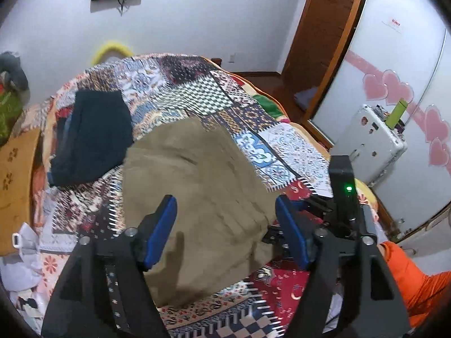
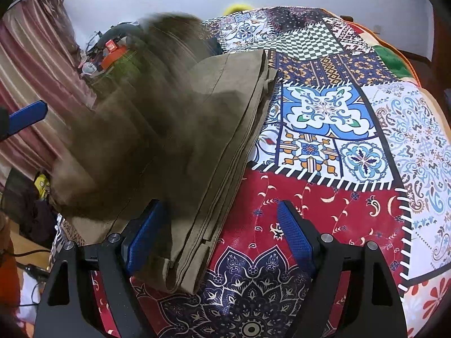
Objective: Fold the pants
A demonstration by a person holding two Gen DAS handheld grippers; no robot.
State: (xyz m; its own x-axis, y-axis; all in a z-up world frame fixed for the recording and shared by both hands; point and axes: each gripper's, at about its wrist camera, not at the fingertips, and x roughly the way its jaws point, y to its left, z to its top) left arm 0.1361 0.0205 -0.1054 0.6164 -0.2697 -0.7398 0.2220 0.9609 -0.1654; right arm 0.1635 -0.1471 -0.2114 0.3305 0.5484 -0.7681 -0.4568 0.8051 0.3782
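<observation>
I see the pants point(image 1: 194, 197), olive-brown, lying folded on the patchwork quilt point(image 1: 180, 84) that covers the bed. My left gripper point(image 1: 225, 222) hangs over the near part of the pants, its blue fingers point(image 1: 160, 231) spread wide with nothing between them. My right gripper point(image 2: 222, 233) is also spread apart and holds nothing; its left finger point(image 2: 146, 236) sits just over the pants' stacked edge point(image 2: 234, 152), its right finger over the red patch point(image 2: 324, 197) of the quilt. In the right wrist view the left part of the pants is smeared with blur, so I cannot tell how that part lies. A dark blue garment point(image 1: 93, 135) lies on the quilt just beyond the pants, to their left. A white case point(image 1: 369, 140) stands beside the bed.
</observation>
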